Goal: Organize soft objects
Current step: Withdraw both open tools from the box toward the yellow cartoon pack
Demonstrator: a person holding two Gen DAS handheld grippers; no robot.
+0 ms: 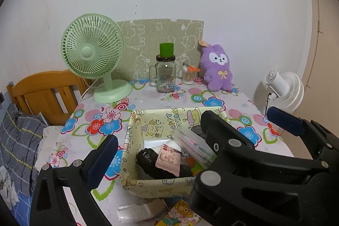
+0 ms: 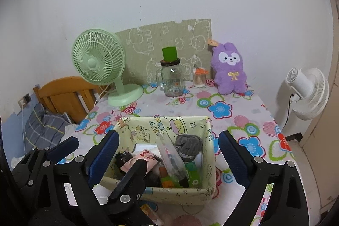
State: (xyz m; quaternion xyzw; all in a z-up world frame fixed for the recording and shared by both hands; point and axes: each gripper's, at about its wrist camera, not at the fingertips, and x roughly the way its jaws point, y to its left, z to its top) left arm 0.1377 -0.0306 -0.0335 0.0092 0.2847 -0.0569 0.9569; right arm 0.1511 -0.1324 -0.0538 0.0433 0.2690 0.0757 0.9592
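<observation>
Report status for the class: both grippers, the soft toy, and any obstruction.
Left gripper open, empty. Right gripper open, empty, over storage box. Purple plush rabbit upright at the wall, untouched. Glass jar stands left of it.

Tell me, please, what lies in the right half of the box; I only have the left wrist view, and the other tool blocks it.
Observer: A grey cloth bundle lies in the far right corner of the box.
Operator: Anything nearer along that wall?
Observer: A green packet, beside a clear pouch.
Operator: Is the right tool holding anything?
Observer: No, the right tool is open and empty.
</observation>
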